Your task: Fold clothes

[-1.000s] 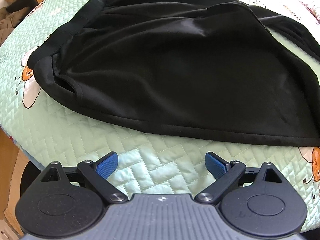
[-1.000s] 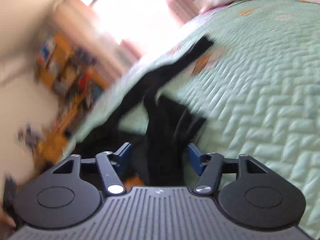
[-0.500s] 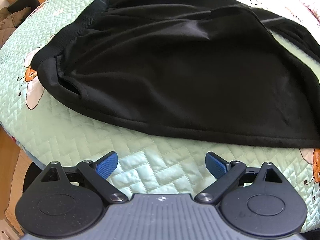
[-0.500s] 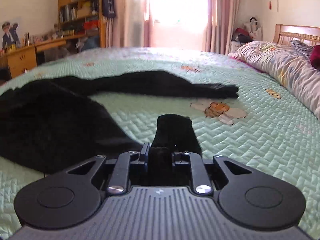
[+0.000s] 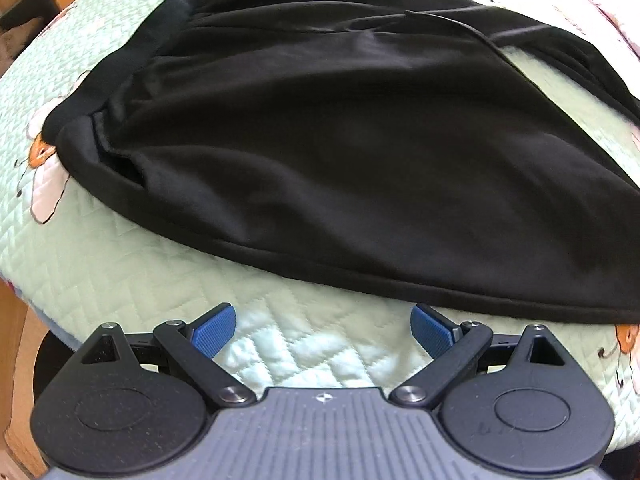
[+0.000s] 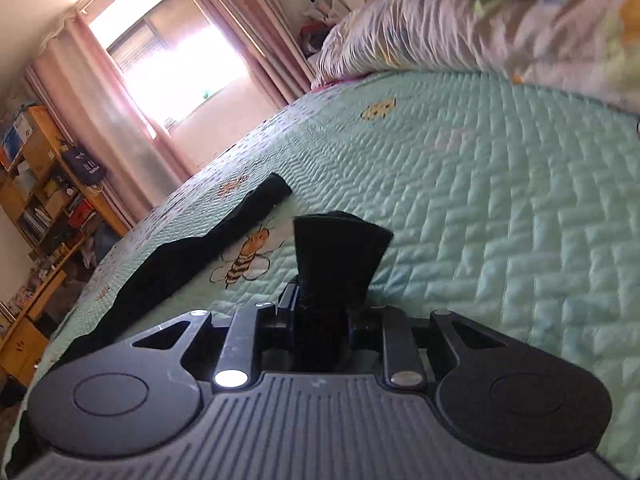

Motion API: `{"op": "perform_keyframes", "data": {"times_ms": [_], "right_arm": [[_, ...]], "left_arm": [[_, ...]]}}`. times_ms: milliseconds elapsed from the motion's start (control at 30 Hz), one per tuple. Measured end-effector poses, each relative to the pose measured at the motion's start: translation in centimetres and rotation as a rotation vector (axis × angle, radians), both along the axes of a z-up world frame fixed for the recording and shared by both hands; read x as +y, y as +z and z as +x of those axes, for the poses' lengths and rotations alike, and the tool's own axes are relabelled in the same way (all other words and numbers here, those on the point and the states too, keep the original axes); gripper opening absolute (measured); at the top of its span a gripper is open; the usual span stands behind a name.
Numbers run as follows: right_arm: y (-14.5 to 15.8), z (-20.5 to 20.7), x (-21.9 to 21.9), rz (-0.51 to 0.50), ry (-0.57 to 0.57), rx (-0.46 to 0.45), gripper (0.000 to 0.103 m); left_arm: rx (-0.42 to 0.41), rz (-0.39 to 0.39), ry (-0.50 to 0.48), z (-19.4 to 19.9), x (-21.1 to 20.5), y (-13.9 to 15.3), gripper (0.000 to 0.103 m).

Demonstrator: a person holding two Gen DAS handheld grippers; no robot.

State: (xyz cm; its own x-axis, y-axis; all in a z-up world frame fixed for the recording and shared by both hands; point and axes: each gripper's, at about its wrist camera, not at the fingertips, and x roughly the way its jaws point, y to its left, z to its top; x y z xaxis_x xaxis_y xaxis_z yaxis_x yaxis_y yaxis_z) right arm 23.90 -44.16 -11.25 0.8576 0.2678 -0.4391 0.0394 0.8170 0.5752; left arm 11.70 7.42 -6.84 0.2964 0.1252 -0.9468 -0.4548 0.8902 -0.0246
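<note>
The right gripper (image 6: 324, 312), a black two-finger tool with a ribbed grey body, is squeezed tight on a bunch of the black soft cloth garment (image 6: 340, 256). Its jaws have just been opening a tiny bit after a quick squeeze, but the cloth is between them and the pads press on it. A tuft of the cloth sticks up past the fingers.

The left gripper (image 5: 322, 330), the same kind of tool with blue ribbed pads (image 5: 212, 330), has its jaws wide apart. Nothing is between them. It points down at the mint green quilted bedspread (image 5: 120, 264), just in front of the near hem of the garment, and does not touch it.

The garment lies spread out on the bed. A wide ribbed band (image 5: 132, 56) runs along its left edge. In the right wrist view, one long black part (image 6: 192, 256) stretches over the bedspread beside a cartoon bee picture (image 6: 244, 260).

The step in hand looks like the first fold: the right gripper has grabbed one end of the garment and seems ready to carry it across. Next, it likely needs to lift that end and lay it flat over the rest, while the left gripper holds the near hem down so the cloth does not slide or bunch.

A dark bag (image 6: 86, 164) hanging by the wooden shelves has pale writing on it, but it is too small to read. I can read no other words or brand names.
</note>
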Motion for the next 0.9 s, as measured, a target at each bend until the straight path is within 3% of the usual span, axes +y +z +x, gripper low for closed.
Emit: {"op": "perform_keyframes", "data": {"times_ms": [300,367,533,700,833,900], "right_arm": [[-1.9,-1.8,0.0,0.158,-0.013,0.006,0.028],[-1.0,-2.1,0.4,0.154,0.015,-0.006,0.02],[5.9,-5.3,2.3,0.154,0.112,-0.257,0.017],[6.3,-6.8,-0.4,0.097,0.034,-0.23,0.017],[-1.7,-5.5,-3.4,0.137,-0.067,0.092,0.017],[-3.3,-6.4,-3.6,0.16,-0.073,0.029,0.014]], "left_arm": [[-0.022,-0.011,-0.071,0.1,-0.9,0.5,0.096],[-0.016,-0.03,-0.063,0.1,-0.8,0.4,0.096],[-0.02,-0.08,-0.052,-0.1,-0.4,0.7,0.096],[-0.038,-0.094,-0.093,-1.0,0.0,1.5,0.097],[-0.021,-0.123,-0.088,-1.2,0.4,0.6,0.098],[-0.013,-0.144,-0.08,-1.3,0.6,0.3,0.098]]}}
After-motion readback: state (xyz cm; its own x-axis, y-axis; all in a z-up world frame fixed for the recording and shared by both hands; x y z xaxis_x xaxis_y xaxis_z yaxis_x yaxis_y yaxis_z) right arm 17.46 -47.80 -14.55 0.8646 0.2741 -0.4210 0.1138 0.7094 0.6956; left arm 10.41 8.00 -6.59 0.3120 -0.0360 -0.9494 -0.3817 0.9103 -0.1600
